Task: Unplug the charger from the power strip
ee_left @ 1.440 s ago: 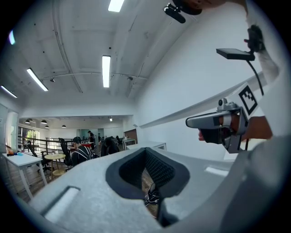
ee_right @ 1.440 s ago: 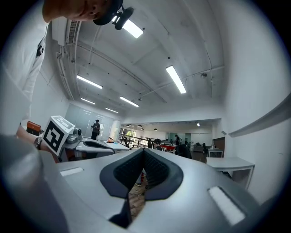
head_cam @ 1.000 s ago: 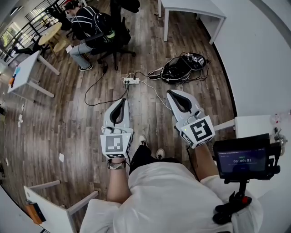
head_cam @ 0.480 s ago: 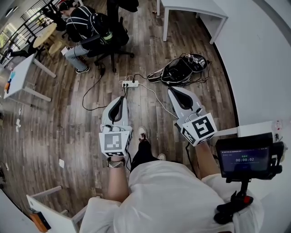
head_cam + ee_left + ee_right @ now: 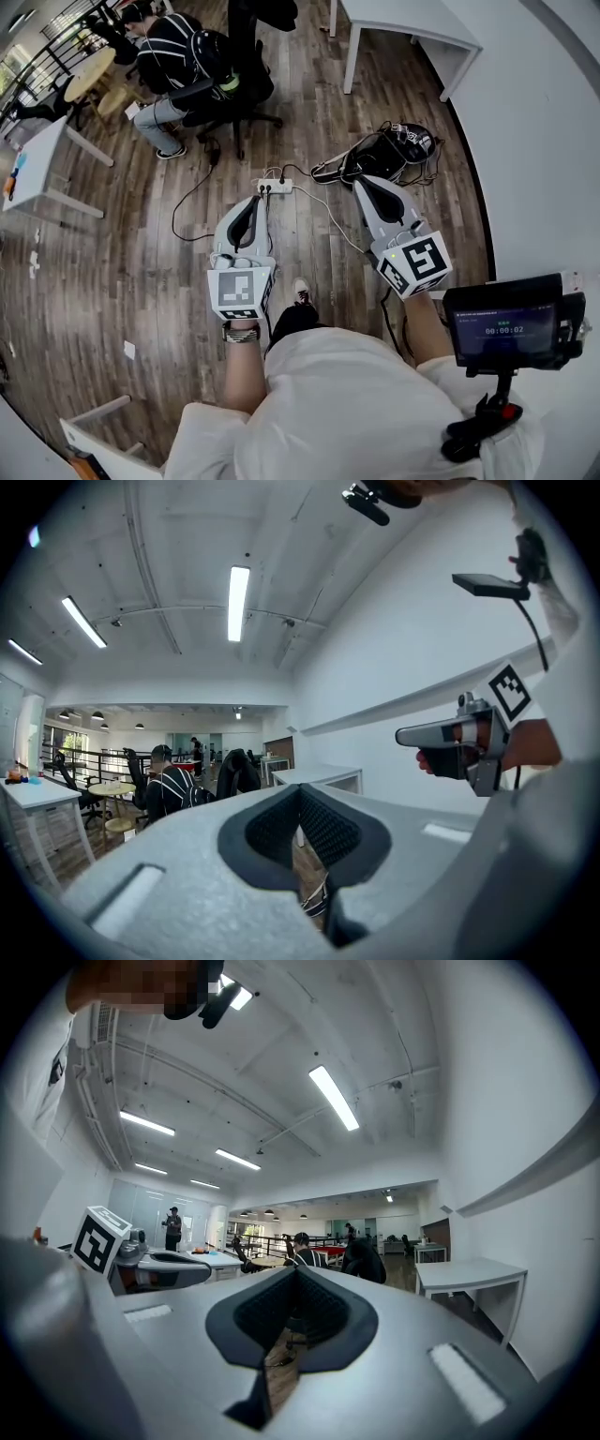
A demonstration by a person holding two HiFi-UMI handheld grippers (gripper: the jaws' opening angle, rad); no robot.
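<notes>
A white rectangular plastic power strip [image 5: 274,187] lies on the brown wood-plank floor [image 5: 112,272], at 12 o'clock from the person holding the tools. Small dark plugs [image 5: 266,187] with thin cables sit in it; which of them is the charger is too small to tell. The grey left tool [image 5: 254,201] is pressed together with nothing between its jaws. In the head view its tip shows just at 7 o'clock of the strip. The grey right tool [image 5: 362,184] is likewise pressed together and empty, at 3 o'clock of the strip and apart from it. A black bag with tangled cords [image 5: 375,155] lies at 2 o'clock of the strip. A seated person in a striped top [image 5: 173,52] is at 10 o'clock, well apart.
</notes>
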